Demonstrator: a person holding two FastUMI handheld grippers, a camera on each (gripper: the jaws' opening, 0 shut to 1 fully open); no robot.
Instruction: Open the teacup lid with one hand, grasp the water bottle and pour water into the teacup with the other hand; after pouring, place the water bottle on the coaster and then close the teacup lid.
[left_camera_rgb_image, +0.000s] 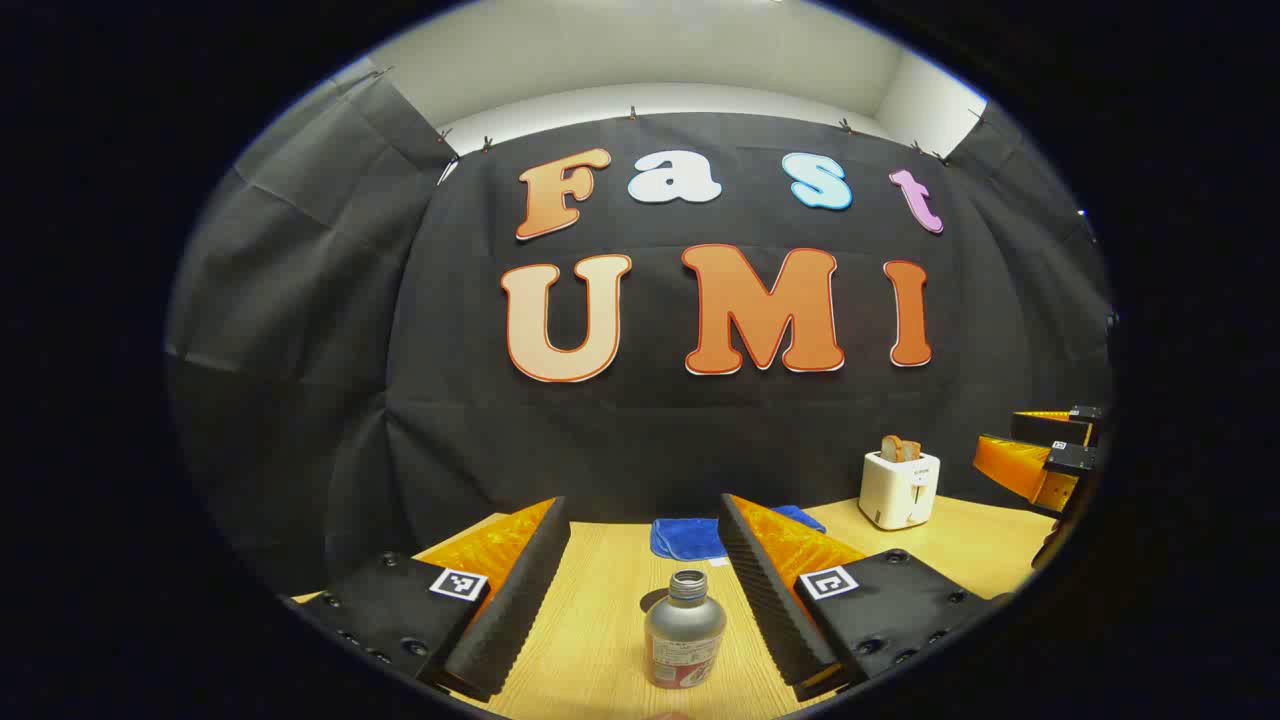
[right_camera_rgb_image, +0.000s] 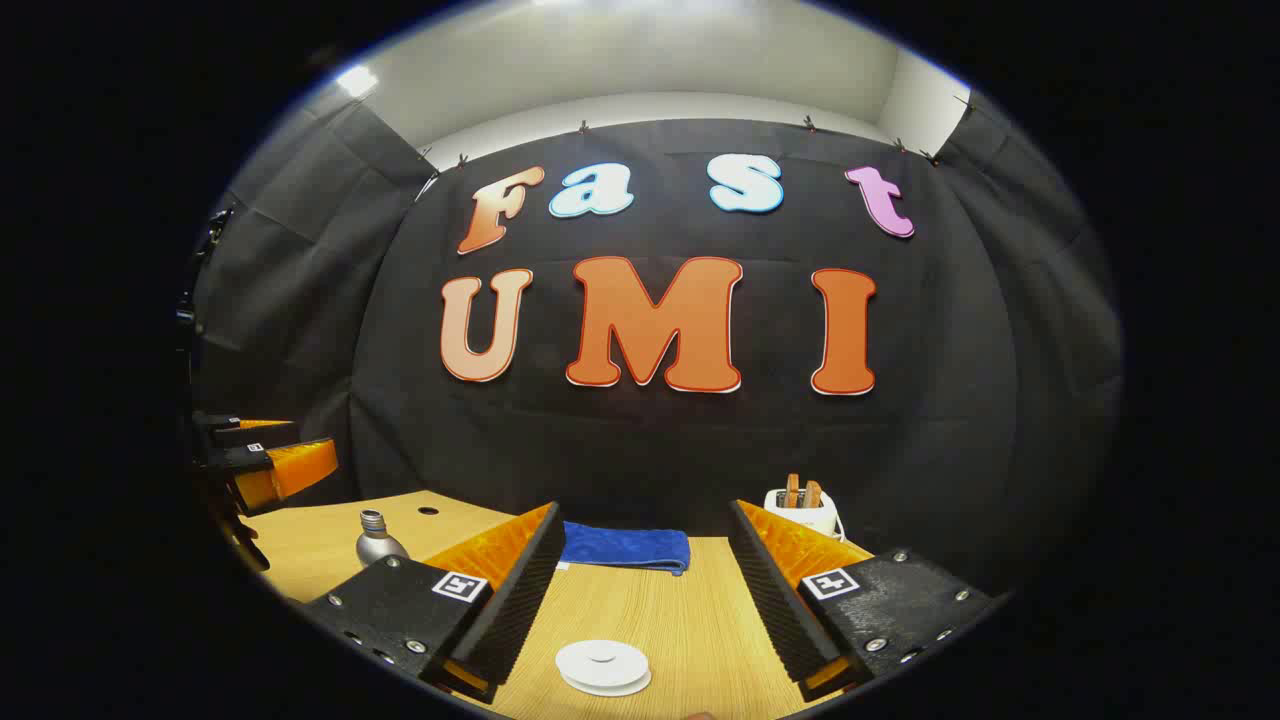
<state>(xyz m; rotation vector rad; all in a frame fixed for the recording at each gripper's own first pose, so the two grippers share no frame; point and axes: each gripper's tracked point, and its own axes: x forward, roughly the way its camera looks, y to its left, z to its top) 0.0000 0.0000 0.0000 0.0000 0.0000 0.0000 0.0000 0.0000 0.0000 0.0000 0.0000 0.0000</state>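
Observation:
A silver water bottle (left_camera_rgb_image: 685, 630) with an uncapped neck and a red label stands upright on the wooden table. It sits between the spread fingers of my left gripper (left_camera_rgb_image: 642, 515), which is open and touches it on neither side. The same bottle (right_camera_rgb_image: 378, 540) appears at the left in the right gripper view. My right gripper (right_camera_rgb_image: 643, 515) is open too, and low between its fingers lies a flat white round piece (right_camera_rgb_image: 603, 665); I cannot tell whether it is a lid or a coaster. The other gripper (left_camera_rgb_image: 1040, 455) hangs at the right edge, above the table.
A folded blue cloth (left_camera_rgb_image: 690, 537) (right_camera_rgb_image: 625, 548) lies at the back of the table (left_camera_rgb_image: 600, 620) by the black wall. A white toaster (left_camera_rgb_image: 900, 488) (right_camera_rgb_image: 805, 508) with bread in its slots stands at the back right. A small dark hole (right_camera_rgb_image: 428, 510) marks the tabletop behind the bottle.

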